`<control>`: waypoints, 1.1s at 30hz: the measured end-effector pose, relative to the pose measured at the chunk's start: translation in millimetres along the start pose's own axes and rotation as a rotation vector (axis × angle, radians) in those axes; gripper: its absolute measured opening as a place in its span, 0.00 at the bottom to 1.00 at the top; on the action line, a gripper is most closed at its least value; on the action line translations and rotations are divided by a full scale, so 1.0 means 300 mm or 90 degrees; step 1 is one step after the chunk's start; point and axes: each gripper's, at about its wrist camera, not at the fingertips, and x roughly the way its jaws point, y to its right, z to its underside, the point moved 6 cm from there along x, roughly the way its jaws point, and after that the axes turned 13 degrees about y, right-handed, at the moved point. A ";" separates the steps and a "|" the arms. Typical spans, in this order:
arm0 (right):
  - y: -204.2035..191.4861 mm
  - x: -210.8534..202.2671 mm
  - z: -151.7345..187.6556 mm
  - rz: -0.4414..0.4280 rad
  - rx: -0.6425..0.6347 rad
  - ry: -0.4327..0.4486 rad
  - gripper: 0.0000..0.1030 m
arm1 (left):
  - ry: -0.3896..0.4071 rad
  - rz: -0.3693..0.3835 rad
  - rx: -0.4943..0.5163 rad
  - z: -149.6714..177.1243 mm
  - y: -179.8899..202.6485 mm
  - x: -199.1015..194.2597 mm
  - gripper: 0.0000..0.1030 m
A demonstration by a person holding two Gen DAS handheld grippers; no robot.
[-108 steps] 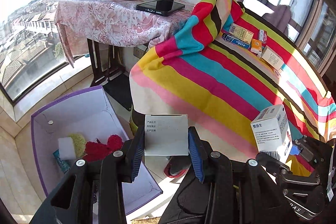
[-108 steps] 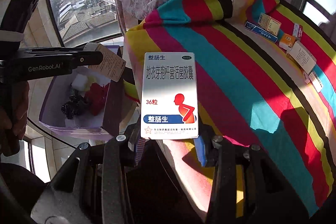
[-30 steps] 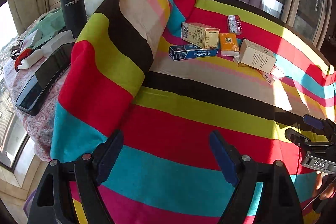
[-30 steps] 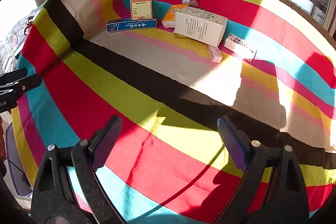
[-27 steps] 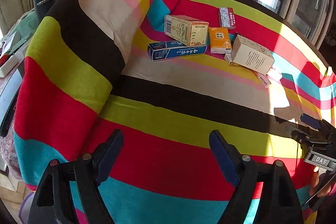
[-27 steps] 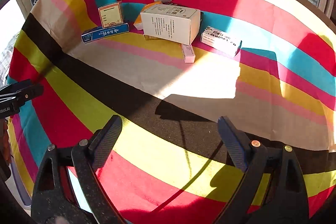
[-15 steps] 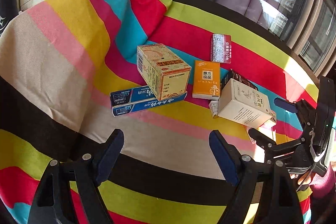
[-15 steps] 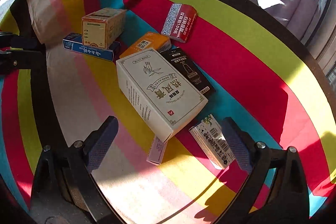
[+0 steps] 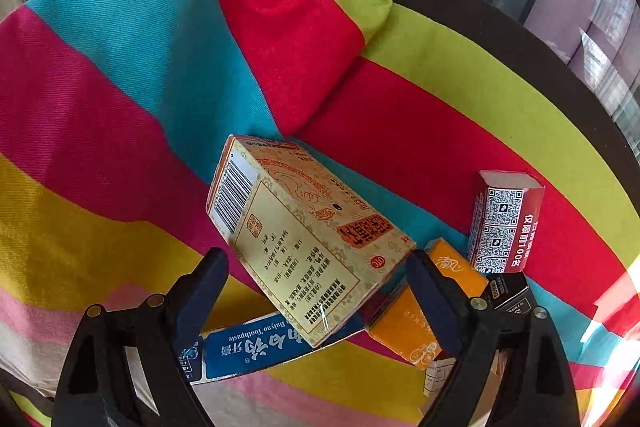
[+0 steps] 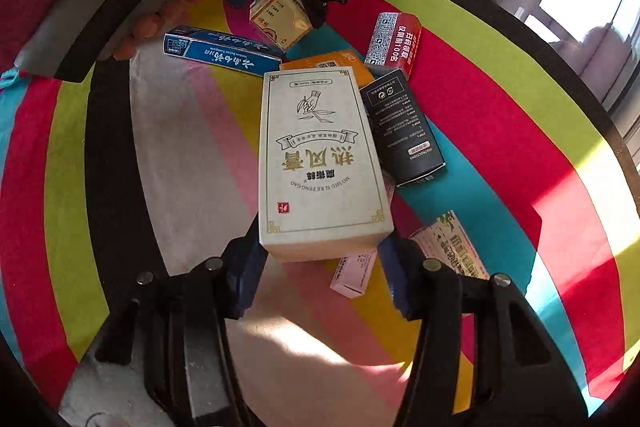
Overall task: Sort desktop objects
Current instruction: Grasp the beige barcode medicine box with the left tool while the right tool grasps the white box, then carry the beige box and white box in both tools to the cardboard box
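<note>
Several boxes lie on a striped cloth [image 9: 120,75]. My left gripper [image 9: 316,291] is open, its fingers either side of a cream and orange medicine box [image 9: 304,231] that leans on a blue toothpaste box [image 9: 256,347]; they do not touch it. The same medicine box [image 10: 280,15] shows in the right wrist view. My right gripper [image 10: 320,271] is open around the near end of a large white box [image 10: 320,163]; whether the pads touch it I cannot tell.
An orange box [image 9: 412,323], a red QR-code box [image 9: 504,223] and a black box [image 10: 404,131] lie close by. A small pink box [image 10: 354,275] and a white printed box [image 10: 452,247] lie by the right fingers. The cloth [image 10: 180,147] is bare at left.
Both grippers, earlier shut on boxes over a purple bin, are now open. They have moved over the cloth to the pile, and each now straddles a box.
</note>
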 end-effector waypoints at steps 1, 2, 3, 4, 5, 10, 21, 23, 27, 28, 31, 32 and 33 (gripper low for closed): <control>-0.005 -0.017 0.006 -0.007 0.020 -0.001 0.54 | -0.002 -0.001 -0.003 0.004 -0.001 0.022 0.90; -0.012 -0.036 0.014 -0.017 0.040 -0.003 0.54 | -0.004 0.002 -0.008 0.008 -0.003 0.043 0.93; -0.021 -0.057 0.020 -0.019 0.048 0.001 0.54 | -0.004 0.011 -0.012 0.012 -0.003 0.059 0.93; -0.036 -0.076 0.028 -0.015 0.048 0.003 0.54 | -0.006 0.019 -0.012 0.015 -0.004 0.076 0.93; -0.050 -0.093 0.038 -0.011 0.044 0.001 0.54 | -0.003 0.029 -0.010 0.015 -0.004 0.086 0.91; -0.075 -0.192 0.078 0.013 0.047 -0.004 0.54 | -0.013 0.086 -0.026 0.060 -0.026 0.056 0.05; -0.120 -0.307 0.170 0.012 0.075 -0.033 0.53 | 0.037 0.194 -0.032 0.146 -0.084 -0.322 0.13; -0.116 -0.321 0.181 0.014 0.083 -0.038 0.53 | 0.013 0.194 -0.087 0.113 -0.110 -0.306 0.48; -0.102 -0.327 0.197 0.014 0.095 -0.038 0.53 | -0.016 0.200 -0.262 0.038 -0.127 -0.235 0.84; -0.100 -0.324 0.203 0.011 0.101 -0.038 0.53 | -0.019 0.185 -0.293 0.023 -0.124 -0.217 0.84; -0.085 -0.307 0.223 0.000 0.131 -0.034 0.54 | -0.063 0.124 -0.337 0.006 -0.125 -0.129 0.84; -0.079 -0.302 0.229 -0.008 0.146 -0.032 0.54 | -0.087 0.119 -0.348 0.010 -0.116 -0.092 0.84; -0.075 -0.294 0.236 -0.014 0.156 -0.033 0.54 | -0.105 0.118 -0.358 0.015 -0.105 -0.059 0.84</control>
